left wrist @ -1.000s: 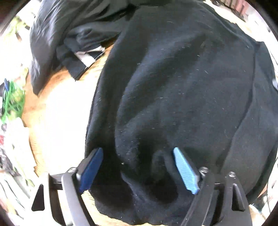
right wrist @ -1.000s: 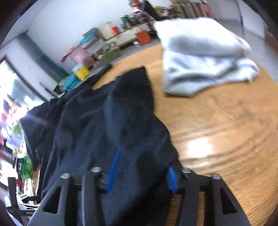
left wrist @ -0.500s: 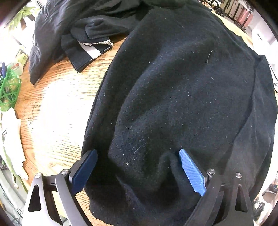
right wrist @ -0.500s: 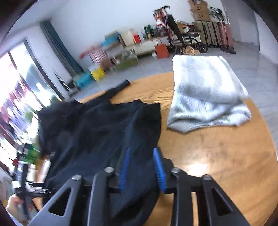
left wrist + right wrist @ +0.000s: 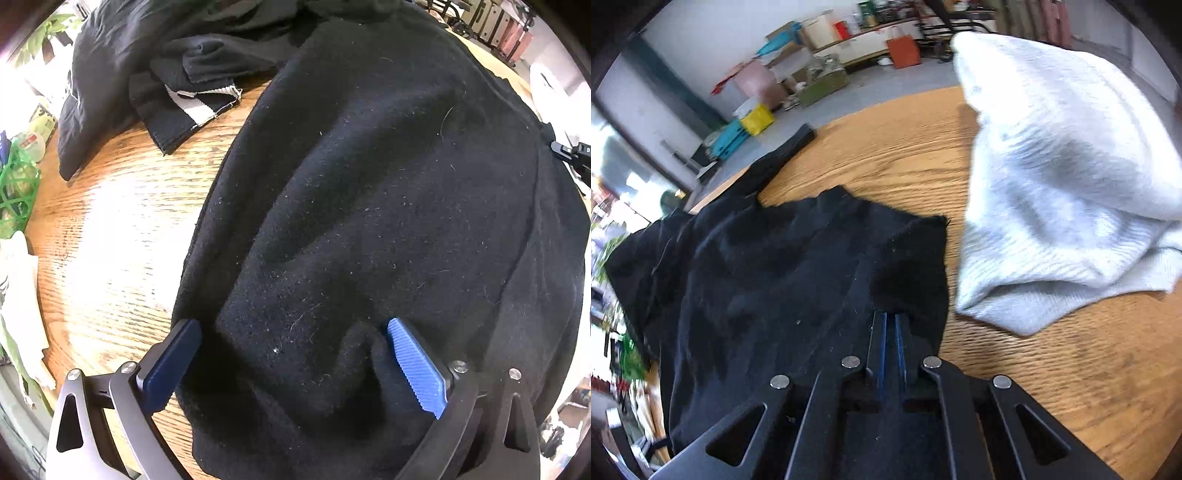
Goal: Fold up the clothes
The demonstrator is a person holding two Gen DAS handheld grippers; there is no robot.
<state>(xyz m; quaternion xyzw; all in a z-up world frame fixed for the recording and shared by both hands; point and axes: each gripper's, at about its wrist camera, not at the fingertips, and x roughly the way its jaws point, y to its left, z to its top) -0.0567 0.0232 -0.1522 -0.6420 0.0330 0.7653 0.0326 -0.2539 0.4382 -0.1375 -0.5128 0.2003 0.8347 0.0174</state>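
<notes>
Black garment (image 5: 369,203), no readable labels

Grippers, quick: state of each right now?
Left gripper: open, straddling a bunched fold of the black fleece garment.
Right gripper: just closed, pinching the same garment's edge.

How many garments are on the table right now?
3 at least: the black sweater under both grippers, a dark striped-cuff garment bunched at the left wrist view's top left, and a folded grey-white sweater beside the black one. More may be hidden.
</notes>
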